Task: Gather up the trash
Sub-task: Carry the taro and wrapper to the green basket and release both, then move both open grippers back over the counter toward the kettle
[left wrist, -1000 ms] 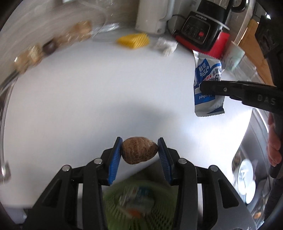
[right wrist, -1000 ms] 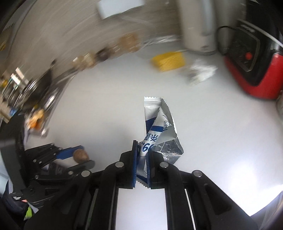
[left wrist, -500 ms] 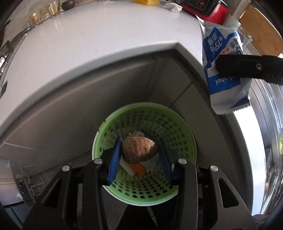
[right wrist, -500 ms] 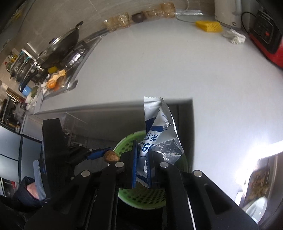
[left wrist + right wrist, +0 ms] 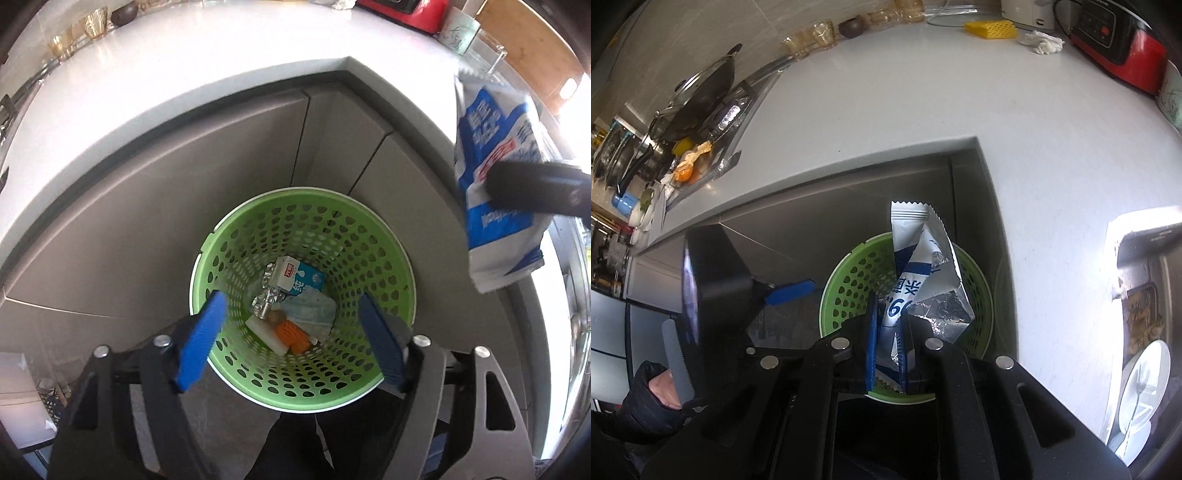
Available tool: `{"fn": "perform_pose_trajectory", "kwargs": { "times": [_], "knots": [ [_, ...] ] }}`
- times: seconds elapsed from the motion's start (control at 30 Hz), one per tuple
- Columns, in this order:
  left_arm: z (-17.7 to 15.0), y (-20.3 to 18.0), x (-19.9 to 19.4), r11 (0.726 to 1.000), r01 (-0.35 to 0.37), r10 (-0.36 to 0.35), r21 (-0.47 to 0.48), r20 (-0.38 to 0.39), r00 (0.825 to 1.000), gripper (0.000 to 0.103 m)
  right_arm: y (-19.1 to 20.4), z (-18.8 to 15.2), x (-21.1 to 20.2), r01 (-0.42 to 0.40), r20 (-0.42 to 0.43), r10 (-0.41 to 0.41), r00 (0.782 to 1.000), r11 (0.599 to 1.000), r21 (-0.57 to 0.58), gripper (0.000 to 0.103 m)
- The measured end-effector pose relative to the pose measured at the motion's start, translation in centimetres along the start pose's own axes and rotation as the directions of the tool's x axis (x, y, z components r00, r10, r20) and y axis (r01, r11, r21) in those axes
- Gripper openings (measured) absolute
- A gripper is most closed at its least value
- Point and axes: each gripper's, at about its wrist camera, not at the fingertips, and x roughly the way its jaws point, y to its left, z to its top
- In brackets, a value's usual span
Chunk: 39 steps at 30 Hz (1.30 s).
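Observation:
A green perforated trash basket (image 5: pixel 395 266) stands on the floor below the counter corner. My left gripper (image 5: pixel 295 338) is open and empty right above it. A small brown lump (image 5: pixel 275 316) lies inside among a milk carton (image 5: pixel 295 278), a blister pack, a face mask and orange netting. My right gripper (image 5: pixel 886 343) is shut on a blue-and-white foil wipes packet (image 5: pixel 923 273), held above the basket (image 5: pixel 849 291). The packet also shows at the right of the left wrist view (image 5: pixel 495 177).
The white countertop (image 5: pixel 923 92) carries a yellow sponge (image 5: pixel 990 28), a crumpled tissue (image 5: pixel 1043 40), a red-and-black appliance (image 5: pixel 1119 44) and glass cups (image 5: pixel 812 37). A stove with a lidded wok (image 5: pixel 698 88) is at the left. Grey cabinet doors (image 5: pixel 221 155) stand behind the basket.
My left gripper opened and the brown lump dropped into the basket. Both grippers swung from over the countertop to above the basket; the right one still holds the packet.

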Motion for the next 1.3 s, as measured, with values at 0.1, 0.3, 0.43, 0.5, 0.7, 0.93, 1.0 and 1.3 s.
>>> {"fn": "perform_pose_trajectory", "kwargs": {
  "times": [0.1,0.3,0.43,0.5,0.7,0.93,1.0,1.3],
  "knots": [
    [0.0,0.9,-1.8,1.000,0.008,-0.008,-0.024,0.027,1.000,0.073,-0.1,-0.3,0.0,0.013,0.000,-0.013,1.000,1.000,0.004,0.010],
    [-1.9,5.6,-8.9,0.982,-0.120,0.143,-0.147,0.158,0.977,0.092,0.8,-1.0,1.1,0.021,-0.025,-0.022,0.999,0.999,-0.046,0.013],
    [-4.2,9.0,-11.6,0.948,-0.202,0.244,-0.245,0.156,0.957,0.095,2.2,-1.9,3.9,0.018,-0.084,-0.026,0.996,0.994,-0.105,0.013],
    [-5.8,10.7,-12.5,0.928,-0.215,0.266,-0.303,0.139,0.954,0.095,2.9,-2.2,5.3,0.025,-0.105,-0.040,0.994,0.990,-0.137,0.013],
    [-9.0,12.9,-13.6,0.882,-0.220,0.294,-0.416,0.123,0.948,0.095,4.5,-3.1,9.7,0.077,-0.166,-0.114,0.980,0.973,-0.218,0.021],
    [-10.5,12.7,-14.9,0.875,-0.221,0.306,-0.430,0.140,0.942,0.095,5.1,-3.0,10.1,0.102,-0.166,-0.143,0.976,0.966,-0.236,0.054],
    [-10.6,12.6,-15.0,0.876,-0.214,0.302,-0.432,0.146,0.942,0.095,5.2,-2.8,9.5,0.111,-0.150,-0.150,0.977,0.965,-0.238,0.059],
    [-9.3,11.9,-14.8,0.897,-0.191,0.273,-0.399,0.160,0.949,0.095,5.2,-1.4,5.9,0.174,-0.063,-0.193,0.979,0.959,-0.225,0.071]
  ]
}}
